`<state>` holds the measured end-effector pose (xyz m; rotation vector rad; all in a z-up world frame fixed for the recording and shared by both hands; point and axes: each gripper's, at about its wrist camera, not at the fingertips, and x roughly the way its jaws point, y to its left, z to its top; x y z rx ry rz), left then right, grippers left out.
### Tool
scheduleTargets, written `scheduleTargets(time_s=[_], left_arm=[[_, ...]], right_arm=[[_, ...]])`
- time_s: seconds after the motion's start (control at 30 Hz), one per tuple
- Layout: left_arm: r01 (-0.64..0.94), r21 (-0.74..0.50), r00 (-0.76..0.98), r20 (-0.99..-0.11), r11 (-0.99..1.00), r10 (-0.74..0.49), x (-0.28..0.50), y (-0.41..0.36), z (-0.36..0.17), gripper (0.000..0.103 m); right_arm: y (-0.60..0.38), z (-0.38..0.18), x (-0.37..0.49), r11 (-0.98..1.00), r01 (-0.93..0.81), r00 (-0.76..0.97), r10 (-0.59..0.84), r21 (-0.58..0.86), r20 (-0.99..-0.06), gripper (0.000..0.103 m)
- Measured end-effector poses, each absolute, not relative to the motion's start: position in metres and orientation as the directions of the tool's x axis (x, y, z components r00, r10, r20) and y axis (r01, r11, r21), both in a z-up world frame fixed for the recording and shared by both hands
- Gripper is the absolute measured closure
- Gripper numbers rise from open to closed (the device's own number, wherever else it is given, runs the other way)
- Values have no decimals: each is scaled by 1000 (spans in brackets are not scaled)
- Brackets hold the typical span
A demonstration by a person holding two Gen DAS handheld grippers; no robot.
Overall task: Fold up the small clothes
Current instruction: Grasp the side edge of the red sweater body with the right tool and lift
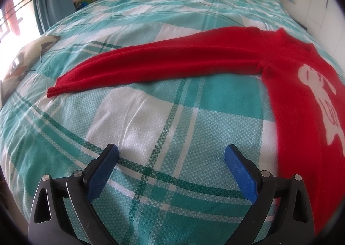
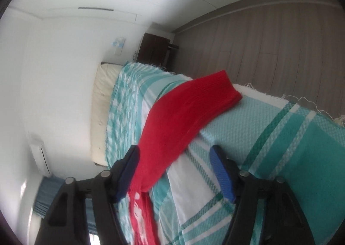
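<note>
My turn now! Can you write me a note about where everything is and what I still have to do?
Left gripper: open, empty, above the checked bedspread.
Right gripper: open, a sleeve of the red sweater between its fingers, not pinched.
Sweater lies spread out on the bed, other sleeve stretched out flat.
Done: no fold visible yet.
Left: fold both sleeves in, then the body.

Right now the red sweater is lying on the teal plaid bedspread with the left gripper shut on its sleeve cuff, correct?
Not quite. The left wrist view shows the left gripper open over bare bedspread, short of the cuff. The red sweater does lie on the teal plaid bedspread.
</note>
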<state>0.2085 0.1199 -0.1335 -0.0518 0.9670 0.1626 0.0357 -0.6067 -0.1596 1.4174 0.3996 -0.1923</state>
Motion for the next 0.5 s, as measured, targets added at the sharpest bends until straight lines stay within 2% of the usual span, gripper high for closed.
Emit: scheduleTargets(time_s=[0.07, 0.17, 0.3, 0.37, 0.5], left_arm=[[-162, 33, 557, -822, 986, 119, 208, 120, -134, 3], [-163, 41, 557, -821, 986, 127, 208, 118, -134, 3], [-165, 46, 557, -820, 985, 131, 208, 117, -134, 3], [-165, 45, 557, -820, 985, 130, 208, 117, -134, 3], [-166, 42, 556, -821, 985, 129, 208, 117, -134, 3]], right_arm=[[-611, -165, 48, 124, 340, 927, 125, 932, -355, 44], [-615, -170, 61, 110, 352, 925, 108, 929, -364, 50], [-615, -176, 64, 74, 385, 920, 48, 920, -389, 67], [-617, -180, 62, 37, 382, 923, 23, 923, -383, 71], [-622, -180, 58, -27, 357, 933, -32, 934, -358, 72]])
